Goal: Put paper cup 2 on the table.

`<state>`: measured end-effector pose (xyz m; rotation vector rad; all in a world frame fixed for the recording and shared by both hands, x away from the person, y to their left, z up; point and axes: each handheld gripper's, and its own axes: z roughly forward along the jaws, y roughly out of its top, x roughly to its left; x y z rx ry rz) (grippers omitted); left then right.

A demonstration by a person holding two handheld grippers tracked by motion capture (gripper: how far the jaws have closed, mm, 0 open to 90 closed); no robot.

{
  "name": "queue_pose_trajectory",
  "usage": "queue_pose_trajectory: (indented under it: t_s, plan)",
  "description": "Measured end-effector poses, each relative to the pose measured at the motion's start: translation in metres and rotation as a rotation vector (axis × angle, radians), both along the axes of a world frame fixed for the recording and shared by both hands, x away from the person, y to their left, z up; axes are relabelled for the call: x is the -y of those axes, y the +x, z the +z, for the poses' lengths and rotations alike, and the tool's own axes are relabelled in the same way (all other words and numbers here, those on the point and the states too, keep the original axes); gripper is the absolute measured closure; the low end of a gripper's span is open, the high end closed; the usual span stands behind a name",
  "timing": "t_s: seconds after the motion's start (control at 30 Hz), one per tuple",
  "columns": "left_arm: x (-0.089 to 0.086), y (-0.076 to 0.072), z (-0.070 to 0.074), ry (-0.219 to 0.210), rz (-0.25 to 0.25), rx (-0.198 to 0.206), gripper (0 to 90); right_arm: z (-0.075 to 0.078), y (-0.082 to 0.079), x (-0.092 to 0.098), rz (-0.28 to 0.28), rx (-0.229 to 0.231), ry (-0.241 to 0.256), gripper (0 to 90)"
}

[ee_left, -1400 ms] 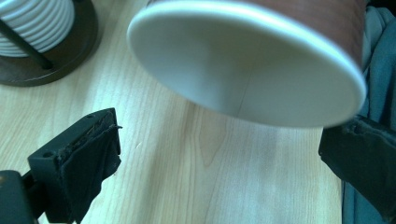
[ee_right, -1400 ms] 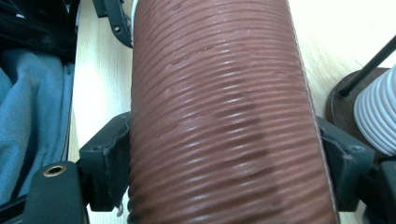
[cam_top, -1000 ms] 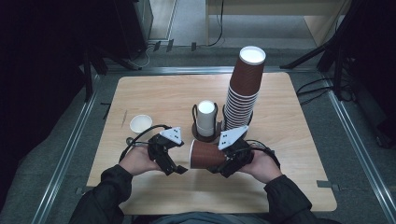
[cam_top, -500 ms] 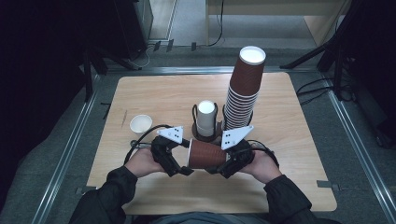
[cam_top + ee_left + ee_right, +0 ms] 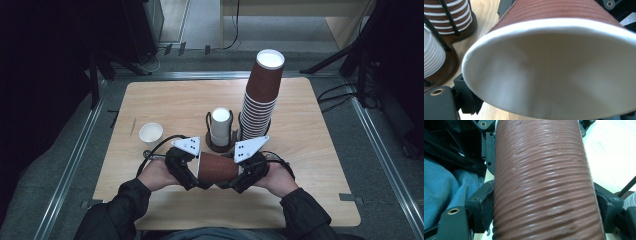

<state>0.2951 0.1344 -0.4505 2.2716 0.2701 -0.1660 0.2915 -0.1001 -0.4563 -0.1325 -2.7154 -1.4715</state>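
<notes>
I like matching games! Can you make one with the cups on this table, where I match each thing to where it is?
Things:
1. brown cup
2. small white cup
3. tall brown stack
4. white stack

Places:
A. alone on the table, left of the holder
B. sideways between the two grippers
C. right side of the holder, towering
D. left side of the holder, short

Pairs: 1-B, 2-A, 3-C, 4-D

Near the table's front edge, cup [image 5: 217, 167] sideways between grippers; behind it holder [image 5: 220, 144]; cup stack [image 5: 260, 95] right; small cup [image 5: 150, 133] left.
</notes>
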Motion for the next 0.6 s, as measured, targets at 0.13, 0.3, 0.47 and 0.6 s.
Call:
queue_pose_trajectory:
  t_s: [0.13, 0.3, 0.47, 0.6]
  plan:
    - [0.002, 0.000, 0.001, 0.022, -0.001, -0.012, 9.4, -0.001, 0.000, 0.000, 0.005, -0.014, -0.015, 19.9]
    - [0.001, -0.002, 0.005, 0.047, 0.007, 0.005, 9.8, -0.002, 0.000, -0.001, 0.009, -0.032, -0.027, 16.9]
    - [-0.006, 0.001, 0.006, 0.053, 0.025, -0.013, 10.2, -0.003, 0.001, 0.000, -0.011, -0.036, -0.054, 14.7]
    - [-0.013, 0.003, 0.008, 0.072, 0.038, -0.020, 10.2, -0.003, 0.003, 0.002, -0.024, -0.029, -0.066, 14.6]
